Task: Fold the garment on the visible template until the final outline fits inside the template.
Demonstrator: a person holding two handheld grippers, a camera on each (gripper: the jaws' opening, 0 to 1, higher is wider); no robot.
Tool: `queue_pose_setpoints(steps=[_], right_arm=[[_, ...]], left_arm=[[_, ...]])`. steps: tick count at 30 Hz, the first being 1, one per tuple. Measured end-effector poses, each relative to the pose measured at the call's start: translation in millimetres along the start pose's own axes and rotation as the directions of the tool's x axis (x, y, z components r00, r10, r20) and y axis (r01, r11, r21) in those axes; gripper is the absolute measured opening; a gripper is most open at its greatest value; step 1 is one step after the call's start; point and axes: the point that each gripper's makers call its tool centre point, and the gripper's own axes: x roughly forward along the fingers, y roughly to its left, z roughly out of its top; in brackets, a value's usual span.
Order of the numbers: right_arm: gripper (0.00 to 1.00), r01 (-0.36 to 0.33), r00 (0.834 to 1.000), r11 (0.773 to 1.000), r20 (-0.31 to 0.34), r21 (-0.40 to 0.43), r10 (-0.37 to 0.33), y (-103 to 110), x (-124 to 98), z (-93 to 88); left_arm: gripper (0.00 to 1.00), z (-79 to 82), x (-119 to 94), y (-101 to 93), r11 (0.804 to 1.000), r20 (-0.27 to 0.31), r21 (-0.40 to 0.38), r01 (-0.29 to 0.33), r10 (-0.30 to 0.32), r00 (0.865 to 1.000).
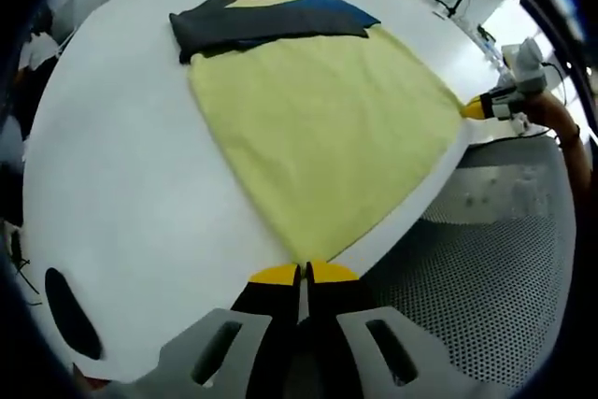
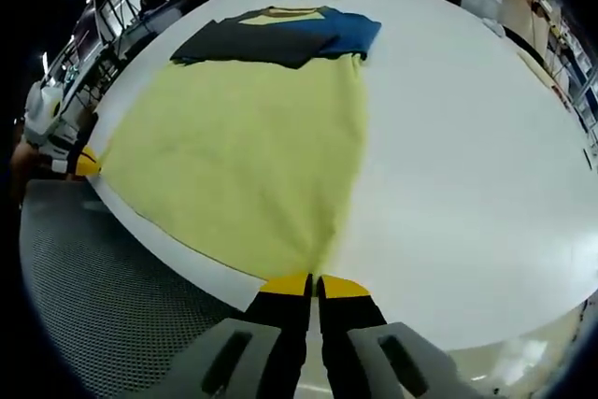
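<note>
The white table [image 1: 121,184] takes most of both views, with a perforated grey floor [image 1: 486,259] beyond its near edge. On it lies the garment [image 1: 327,128], a T-shirt with a pale yellow body and dark grey and blue sleeves [image 2: 271,39] already folded across the chest near the collar [image 2: 280,14]. I cannot make out a separate template outline under the cloth.

The garment's long axis runs from the near table edge away toward the far side; the collar points away from the person and the hem lies along the near edge.

The left gripper [image 1: 304,273] has its yellow-tipped jaws closed together on one hem corner, and the right gripper [image 2: 316,283] has its jaws closed on the other hem corner in the same way. In the left gripper view the right gripper appears at the far corner of the hem, and the left one shows at the left side of the right gripper view.

In my judgement the step in hand is the lengthwise fold: both hem corners are taken and the cloth is stretched flat. The next move calls for lifting both corners together and carrying them toward the collar, keeping them level so that the fold comes straight and the sleeves do not slip out.
</note>
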Motion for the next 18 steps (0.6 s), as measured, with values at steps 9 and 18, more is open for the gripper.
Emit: queue_pose_setpoints(steps=[9,18], right_arm=[[0.0,-0.011,0.999,1.0,-0.042,0.0,0.011,5.9,-2.1,-12.9],[0.0,-0.028,0.996,1.0,-0.081,-0.01,0.027,9.8,-4.6,-22.2]], left_arm=[[0.0,-14.3,-0.2,-5.3,0.999,-0.025,-0.037,0.015,-0.016,1.0],[0.0,-23.1,-0.8,-8.6,0.999,-0.047,-0.03,0.022,-0.023,0.999]])
